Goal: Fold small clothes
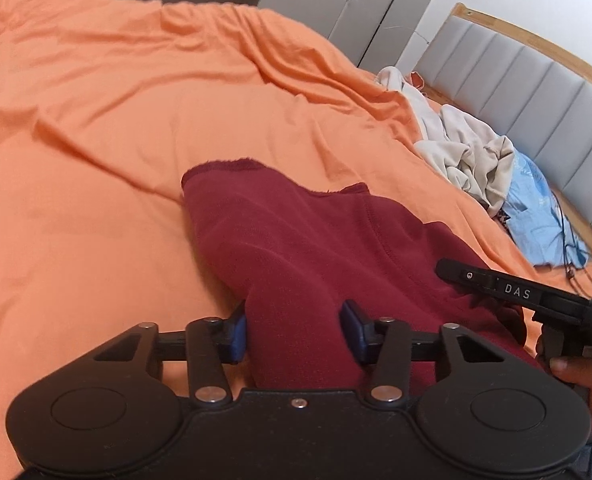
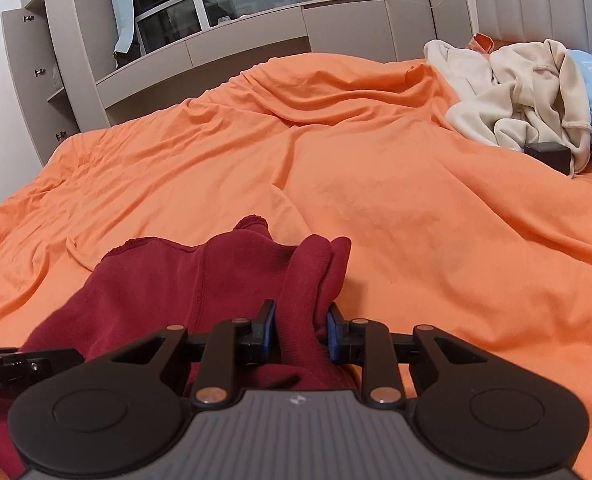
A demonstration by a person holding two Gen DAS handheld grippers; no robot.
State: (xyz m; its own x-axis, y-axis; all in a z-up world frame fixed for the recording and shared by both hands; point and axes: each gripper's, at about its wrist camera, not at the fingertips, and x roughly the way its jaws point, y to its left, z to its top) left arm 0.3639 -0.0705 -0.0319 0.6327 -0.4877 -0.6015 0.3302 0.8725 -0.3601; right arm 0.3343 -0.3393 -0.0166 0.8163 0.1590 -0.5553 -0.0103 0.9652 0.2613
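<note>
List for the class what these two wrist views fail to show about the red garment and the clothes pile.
- Red garment: near end hidden under the left tool, left view.
- Same garment: bottom-left cut off by the frame edge, right view, behind the right tool.
- Clothes pile: item count unclear, overlapping.
</note>
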